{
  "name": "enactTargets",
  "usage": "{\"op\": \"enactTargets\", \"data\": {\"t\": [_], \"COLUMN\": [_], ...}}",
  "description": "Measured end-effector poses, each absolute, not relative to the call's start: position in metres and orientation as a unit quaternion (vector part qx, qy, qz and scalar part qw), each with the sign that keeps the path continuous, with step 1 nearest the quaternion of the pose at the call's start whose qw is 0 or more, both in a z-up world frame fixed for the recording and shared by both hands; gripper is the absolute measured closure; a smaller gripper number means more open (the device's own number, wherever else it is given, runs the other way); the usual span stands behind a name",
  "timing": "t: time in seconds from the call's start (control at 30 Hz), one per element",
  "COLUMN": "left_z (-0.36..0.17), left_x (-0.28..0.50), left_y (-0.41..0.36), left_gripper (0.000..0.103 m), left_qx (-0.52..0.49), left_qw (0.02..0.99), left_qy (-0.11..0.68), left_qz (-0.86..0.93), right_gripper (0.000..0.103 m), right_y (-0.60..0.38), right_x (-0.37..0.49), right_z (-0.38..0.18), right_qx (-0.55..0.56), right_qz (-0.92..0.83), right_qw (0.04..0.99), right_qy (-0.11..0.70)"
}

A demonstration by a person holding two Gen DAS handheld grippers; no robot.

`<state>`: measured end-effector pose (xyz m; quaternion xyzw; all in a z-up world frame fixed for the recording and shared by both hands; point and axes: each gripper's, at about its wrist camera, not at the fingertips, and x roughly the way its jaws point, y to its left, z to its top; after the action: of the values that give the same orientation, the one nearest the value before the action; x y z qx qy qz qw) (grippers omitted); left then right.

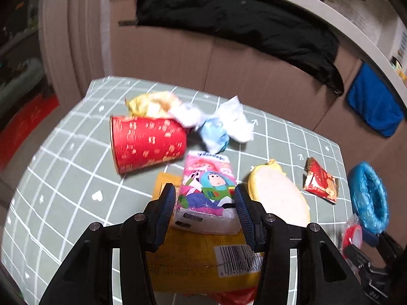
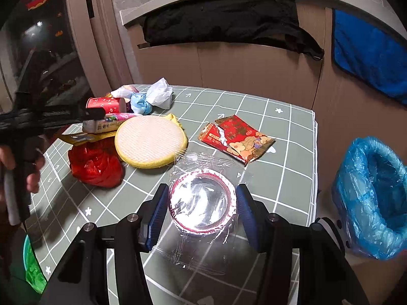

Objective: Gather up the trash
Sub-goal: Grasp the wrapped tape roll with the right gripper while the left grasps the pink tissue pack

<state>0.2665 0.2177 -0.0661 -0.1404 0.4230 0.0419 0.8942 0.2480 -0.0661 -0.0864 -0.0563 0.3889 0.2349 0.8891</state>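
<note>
My left gripper (image 1: 204,203) is shut on a cartoon-printed tissue pack (image 1: 208,185), with the pads against its two long sides. In the right wrist view that pack (image 2: 112,123) hangs just above a yellow packet. Between the pads of my right gripper (image 2: 202,203) sits a red tape roll in a clear wrapper (image 2: 202,200), gripped and lifted over the table's near edge. A bin lined with a blue bag (image 2: 371,198) stands open to the right of the table.
On the green grid mat (image 1: 76,178) lie a tipped red paper cup (image 1: 147,142), crumpled tissues (image 1: 236,119), a round yellow pad (image 2: 150,139), a torn red snack wrapper (image 2: 236,137), a red plastic bag (image 2: 94,162) and a yellow barcoded packet (image 1: 203,261). A green-lined bin (image 2: 33,267) shows at lower left.
</note>
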Motion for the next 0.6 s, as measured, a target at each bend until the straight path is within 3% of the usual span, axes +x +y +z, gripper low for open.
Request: {"op": "enactTargets", "data": {"t": [0.2, 0.27, 0.43, 0.6], "left_z": [-0.081, -0.084, -0.074, -0.048], "left_x": [0.270, 0.267, 0.249, 0.231], "left_y": [0.221, 0.222, 0.218, 0.213], "left_gripper": [0.055, 0.066, 0.076, 0.077], "left_qx": [-0.172, -0.182, -0.165, -0.145], "left_qw": [0.871, 0.870, 0.892, 0.915], "left_qy": [0.457, 0.456, 0.417, 0.373], "left_qz": [0.049, 0.048, 0.054, 0.060], "right_gripper": [0.053, 0.053, 0.053, 0.053], "right_y": [-0.067, -0.066, -0.064, -0.068], "right_x": [0.247, 0.246, 0.241, 0.239], "right_z": [-0.093, -0.093, -0.088, -0.080], "right_qx": [-0.044, -0.045, -0.049, -0.046], "right_qz": [0.244, 0.245, 0.248, 0.247], "right_qw": [0.883, 0.883, 0.885, 0.891], "right_qy": [0.399, 0.398, 0.390, 0.379]}}
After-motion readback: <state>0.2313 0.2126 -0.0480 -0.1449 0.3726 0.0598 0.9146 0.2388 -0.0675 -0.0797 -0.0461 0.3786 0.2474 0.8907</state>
